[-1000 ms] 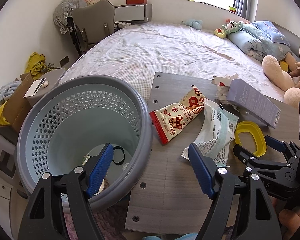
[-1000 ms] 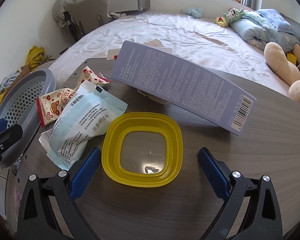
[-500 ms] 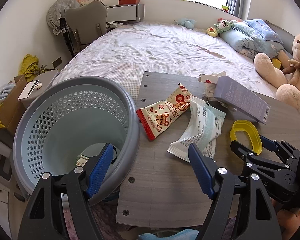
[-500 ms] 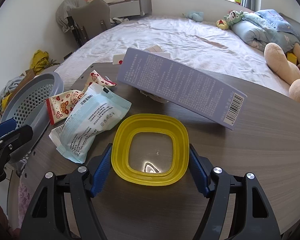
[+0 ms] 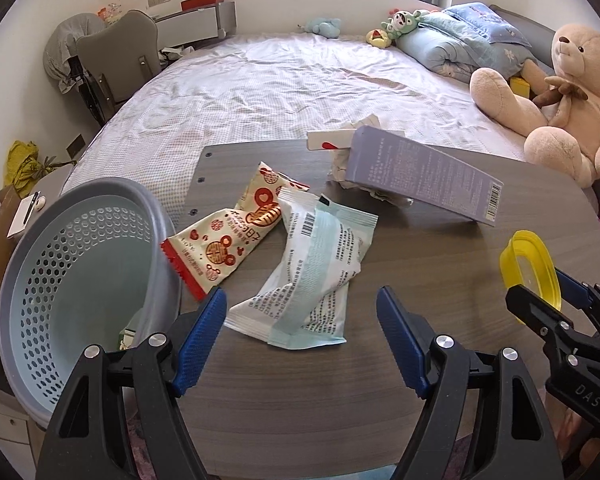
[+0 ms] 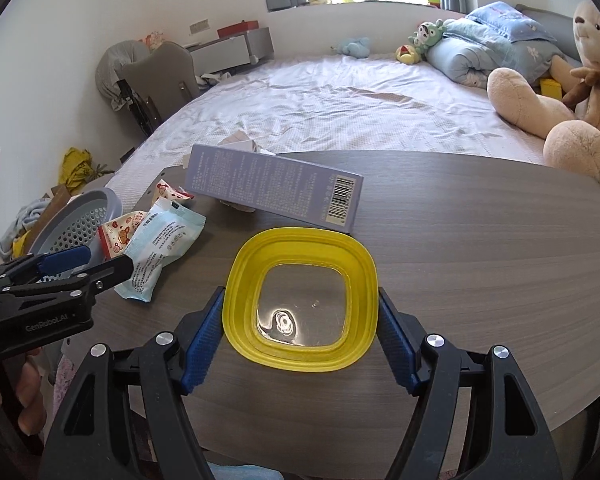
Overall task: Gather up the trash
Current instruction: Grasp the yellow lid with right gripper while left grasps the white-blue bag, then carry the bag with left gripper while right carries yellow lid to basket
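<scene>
My right hand-held gripper [image 6: 300, 332] clamps the rounded-square yellow plastic lid [image 6: 301, 300] above the wood-grain surface [image 6: 480, 248]; my left hand-held gripper [image 5: 300, 336] gapes wide over a crinkled pale-blue packet [image 5: 312, 276].

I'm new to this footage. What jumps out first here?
The yellow-rimmed lid, clamped between the right gripper's blue pads above the wooden table. Left of it lie a pale blue wipes packet and a red-and-white snack wrapper, beside the perforated grey bin.

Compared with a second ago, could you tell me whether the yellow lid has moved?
Yes. The yellow lid, clamped by the right hand-held gripper, now sits lifted off the table, away from the purple box.
</scene>
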`<act>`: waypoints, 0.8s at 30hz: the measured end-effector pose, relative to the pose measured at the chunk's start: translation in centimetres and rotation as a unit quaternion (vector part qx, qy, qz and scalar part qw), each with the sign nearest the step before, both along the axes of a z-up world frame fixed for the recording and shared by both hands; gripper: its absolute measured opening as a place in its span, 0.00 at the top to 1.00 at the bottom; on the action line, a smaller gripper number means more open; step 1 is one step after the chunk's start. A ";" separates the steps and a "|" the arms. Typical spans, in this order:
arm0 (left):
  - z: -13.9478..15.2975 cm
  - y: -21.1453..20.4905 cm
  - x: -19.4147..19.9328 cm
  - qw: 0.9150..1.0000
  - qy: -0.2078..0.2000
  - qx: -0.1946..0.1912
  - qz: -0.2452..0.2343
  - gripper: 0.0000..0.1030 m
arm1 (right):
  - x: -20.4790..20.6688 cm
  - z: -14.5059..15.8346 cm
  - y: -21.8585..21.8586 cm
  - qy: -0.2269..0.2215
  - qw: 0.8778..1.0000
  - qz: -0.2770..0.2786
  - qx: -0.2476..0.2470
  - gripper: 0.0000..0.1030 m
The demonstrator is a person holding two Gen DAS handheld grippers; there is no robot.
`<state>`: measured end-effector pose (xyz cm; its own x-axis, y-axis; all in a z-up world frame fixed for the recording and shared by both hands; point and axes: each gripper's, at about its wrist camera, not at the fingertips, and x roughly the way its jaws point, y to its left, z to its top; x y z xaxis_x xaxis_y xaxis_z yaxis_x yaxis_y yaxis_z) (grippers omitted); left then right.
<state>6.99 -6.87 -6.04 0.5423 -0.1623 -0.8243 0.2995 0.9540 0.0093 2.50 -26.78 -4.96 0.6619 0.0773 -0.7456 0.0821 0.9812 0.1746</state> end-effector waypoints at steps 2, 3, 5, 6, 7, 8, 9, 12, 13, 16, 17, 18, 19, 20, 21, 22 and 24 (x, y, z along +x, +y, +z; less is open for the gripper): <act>-0.5 -0.7 0.6 1.000 0.007 0.004 -0.004 0.28 | -0.2 -0.2 -0.6 0.001 1.000 -0.003 0.006 0.32; -0.7 -1.0 0.9 1.000 0.009 0.005 -0.002 0.28 | -0.2 -0.3 -0.9 0.002 1.000 -0.004 0.009 0.32; -1.2 -1.3 1.6 1.000 0.015 0.010 0.000 0.28 | -0.3 -0.6 -1.4 0.004 1.000 -0.006 0.014 0.32; -1.4 -1.6 1.9 1.000 0.018 0.014 0.000 0.28 | -0.3 -0.5 -1.6 0.003 1.000 -0.006 0.016 0.32; -1.7 -1.9 2.2 1.000 0.020 0.020 0.000 0.28 | -0.3 -0.5 -1.8 0.002 1.000 -0.007 0.019 0.32; -1.9 -2.1 2.4 0.999 0.021 0.026 -0.001 0.28 | -0.4 -0.6 -1.9 0.001 1.000 -0.007 0.022 0.32; -2.0 -2.3 2.7 0.999 0.022 0.033 0.000 0.28 | -0.4 -0.7 -2.1 0.000 1.000 -0.008 0.025 0.32; -2.6 -2.6 3.3 0.998 0.025 0.052 0.005 0.28 | -0.4 -0.7 -2.4 -0.001 1.000 -0.008 0.029 0.32; -2.8 -2.7 3.4 0.998 0.027 0.054 0.006 0.28 | -0.3 -0.7 -2.4 -0.002 0.999 -0.008 0.031 0.32; -3.1 -2.9 3.7 0.998 0.027 0.059 0.006 0.28 | -0.2 -0.8 -2.5 -0.002 0.999 -0.007 0.033 0.32; -3.1 -3.1 3.7 0.998 0.027 0.061 0.006 0.28 | -0.3 -0.8 -2.5 -0.002 0.999 -0.006 0.034 0.32; -3.1 -3.1 3.7 0.998 0.027 0.061 0.005 0.28 | -0.4 -0.8 -2.6 -0.002 0.999 -0.006 0.035 0.32; -3.2 -3.1 3.8 0.998 0.028 0.058 0.005 0.28 | -0.4 -0.8 -2.6 -0.003 0.999 -0.006 0.035 0.32; -3.2 -3.1 3.8 0.998 0.030 0.056 0.005 0.29 | -0.5 -0.7 -2.6 -0.003 0.999 -0.006 0.035 0.32; -3.2 -3.0 3.7 0.998 0.030 0.053 0.005 0.31 | -0.5 -0.7 -2.6 -0.003 0.999 -0.007 0.035 0.32; -3.2 -3.0 3.7 0.998 0.030 0.052 0.004 0.39 | -0.5 -0.7 -2.6 -0.004 0.999 -0.007 0.035 0.32; -3.1 -3.0 3.6 0.998 0.035 0.045 -0.002 0.51 | -0.5 -0.6 -2.6 -0.004 0.999 -0.008 0.034 0.32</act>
<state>10.56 -9.86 -9.17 0.4820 -0.0882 -0.8717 0.3053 0.9495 0.0728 1.99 -29.37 -5.57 0.6693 0.1169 -0.7338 0.0957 0.9658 0.2412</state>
